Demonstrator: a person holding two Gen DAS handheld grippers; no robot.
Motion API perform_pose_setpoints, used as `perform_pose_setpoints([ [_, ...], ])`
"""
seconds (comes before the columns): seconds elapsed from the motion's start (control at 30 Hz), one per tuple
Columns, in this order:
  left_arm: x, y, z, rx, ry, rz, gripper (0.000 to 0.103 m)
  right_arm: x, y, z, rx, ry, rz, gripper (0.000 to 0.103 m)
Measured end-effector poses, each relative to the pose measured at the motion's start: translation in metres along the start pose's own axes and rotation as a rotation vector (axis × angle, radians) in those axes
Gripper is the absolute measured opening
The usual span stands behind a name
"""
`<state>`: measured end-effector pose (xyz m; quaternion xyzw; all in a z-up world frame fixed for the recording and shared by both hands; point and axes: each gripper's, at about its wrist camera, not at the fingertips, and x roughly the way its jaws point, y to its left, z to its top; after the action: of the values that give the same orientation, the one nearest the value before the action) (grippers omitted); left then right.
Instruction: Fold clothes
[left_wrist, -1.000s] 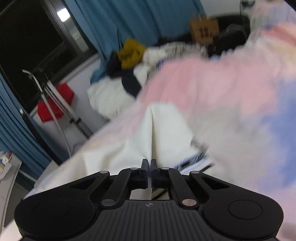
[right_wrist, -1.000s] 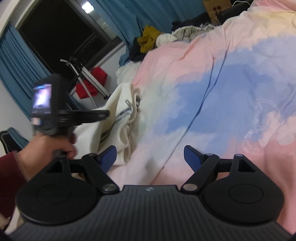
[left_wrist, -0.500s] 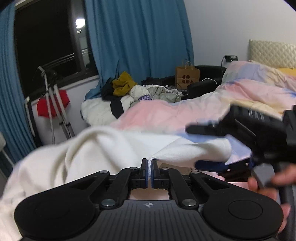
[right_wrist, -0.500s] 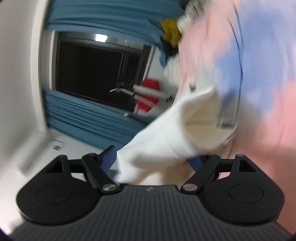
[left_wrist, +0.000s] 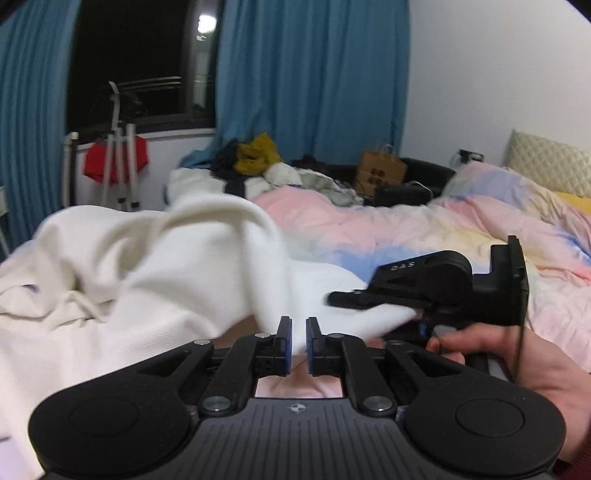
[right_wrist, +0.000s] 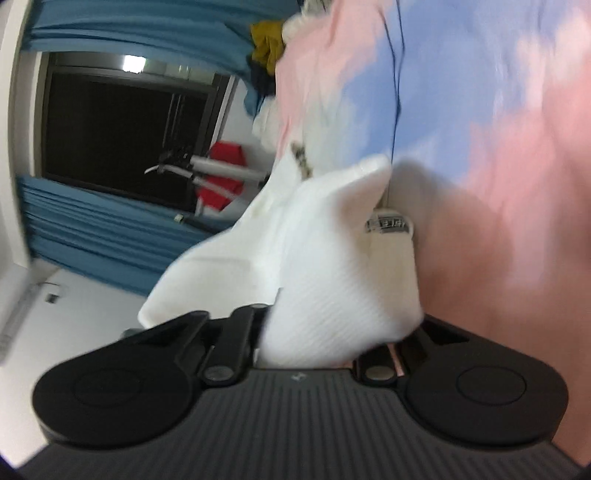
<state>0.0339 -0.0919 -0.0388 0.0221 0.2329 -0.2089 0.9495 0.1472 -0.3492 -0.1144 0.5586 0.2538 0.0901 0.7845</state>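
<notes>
The right gripper (right_wrist: 314, 332) has just been closing and is pinching the white garment (right_wrist: 332, 266); the left gripper (left_wrist: 298, 341) has just been opening, its fingers slightly parted, gripping nothing

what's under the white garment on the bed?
The white garment lies on the pastel duvet, which shows beside it and below its lifted edge. Whatever else lies beneath is covered.
</notes>
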Motion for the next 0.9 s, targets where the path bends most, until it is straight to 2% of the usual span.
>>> perform_pose_setpoints([
  [0.03, -0.009, 0.007, -0.001, -0.028, 0.005, 0.004, 0.023, -0.003, 0.003, 0.002, -0.017, -0.023, 0.001, 0.013],
  [0.1, -0.032, 0.031, -0.005, -0.097, 0.023, 0.033, 0.025, -0.010, 0.009, 0.006, -0.059, -0.070, -0.009, 0.012],
  [0.13, -0.042, 0.044, -0.006, -0.130, 0.033, 0.047, 0.031, -0.014, 0.013, 0.007, -0.080, -0.093, -0.015, 0.011],
  [0.17, -0.052, 0.062, -0.008, -0.186, 0.047, 0.064, 0.042, -0.017, 0.016, 0.010, -0.090, -0.112, -0.015, 0.006],
  [0.2, -0.061, 0.084, -0.012, -0.263, 0.061, 0.082, 0.049, -0.020, 0.018, 0.015, -0.093, -0.129, -0.011, 0.006],
  [0.23, -0.068, 0.108, -0.018, -0.360, 0.069, 0.107, 0.062, -0.024, 0.020, 0.020, -0.097, -0.146, -0.007, 0.006],
  [0.27, -0.075, 0.132, -0.025, -0.460, 0.075, 0.134, 0.069, -0.027, 0.023, 0.025, -0.103, -0.159, -0.005, 0.006],
  [0.33, -0.088, 0.180, -0.038, -0.660, 0.087, 0.187, 0.076, -0.031, 0.028, 0.034, -0.125, -0.191, -0.010, 0.006],
  [0.4, -0.094, 0.225, -0.054, -0.872, 0.083, 0.198, 0.078, -0.038, 0.033, 0.049, -0.160, -0.236, -0.022, 0.006],
  [0.47, -0.100, 0.263, -0.078, -1.089, 0.046, 0.223, 0.078, -0.049, 0.036, 0.066, -0.172, -0.295, -0.020, 0.006],
  [0.53, -0.101, 0.290, -0.100, -1.253, 0.026, 0.249, 0.078, -0.061, 0.037, 0.084, -0.160, -0.359, -0.010, 0.006],
  [0.63, -0.097, 0.318, -0.123, -1.403, 0.017, 0.245, 0.074, -0.077, 0.040, 0.114, -0.187, -0.476, 0.000, 0.006],
  [0.7, -0.096, 0.328, -0.126, -1.422, -0.004, 0.253, 0.074, -0.088, 0.039, 0.130, -0.206, -0.554, 0.005, 0.006],
  [0.77, -0.095, 0.337, -0.125, -1.419, -0.024, 0.259, 0.072, -0.095, 0.032, 0.141, -0.221, -0.606, -0.030, 0.006],
  [0.9, -0.092, 0.345, -0.128, -1.420, -0.058, 0.299, 0.059, -0.089, -0.005, 0.155, -0.179, -0.562, -0.169, 0.006],
])
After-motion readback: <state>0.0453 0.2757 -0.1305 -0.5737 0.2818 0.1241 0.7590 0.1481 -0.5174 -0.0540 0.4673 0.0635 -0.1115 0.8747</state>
